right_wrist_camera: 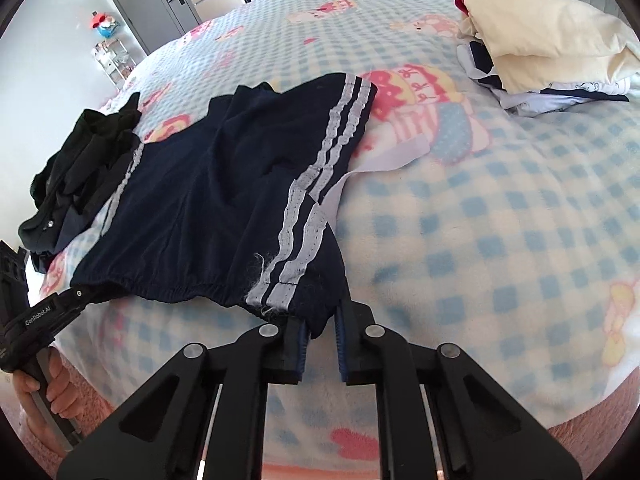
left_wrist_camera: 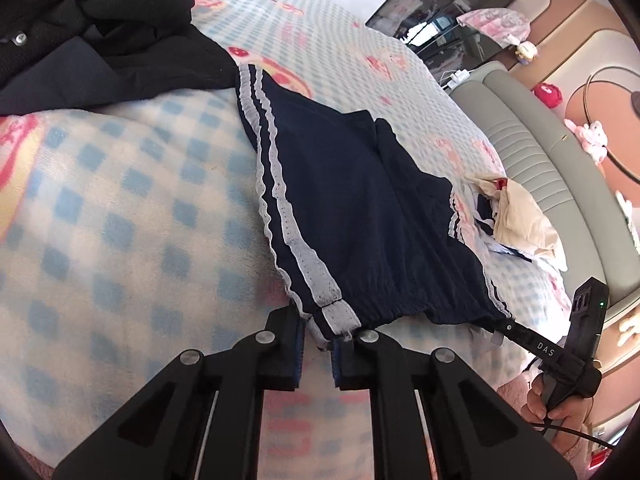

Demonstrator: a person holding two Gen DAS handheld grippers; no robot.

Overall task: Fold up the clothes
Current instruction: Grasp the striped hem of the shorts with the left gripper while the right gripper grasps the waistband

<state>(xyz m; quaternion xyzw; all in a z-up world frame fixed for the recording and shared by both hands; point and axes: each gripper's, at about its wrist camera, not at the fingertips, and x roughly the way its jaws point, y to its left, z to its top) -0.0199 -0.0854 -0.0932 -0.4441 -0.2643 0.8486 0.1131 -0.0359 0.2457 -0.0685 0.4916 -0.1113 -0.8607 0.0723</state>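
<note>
Navy shorts (left_wrist_camera: 352,216) with white side stripes lie spread flat on the bed, waistband toward me; they also show in the right wrist view (right_wrist_camera: 208,208). My left gripper (left_wrist_camera: 318,344) is at the waistband's left corner, the striped edge lying between its fingers with a small gap still showing. My right gripper (right_wrist_camera: 322,340) is at the waistband's right corner, a fold of navy cloth between its fingers, also with a small gap. Each gripper shows in the other's view, the right one (left_wrist_camera: 508,326) and the left one (right_wrist_camera: 80,294), tips at the waistband corners.
The bed carries a blue-checked cartoon blanket (left_wrist_camera: 120,208). A heap of black clothes (left_wrist_camera: 100,28) lies beyond the shorts at the left. A folded pile topped by a cream garment (right_wrist_camera: 548,40) sits at the right. A padded headboard (left_wrist_camera: 552,168) borders the bed's right side.
</note>
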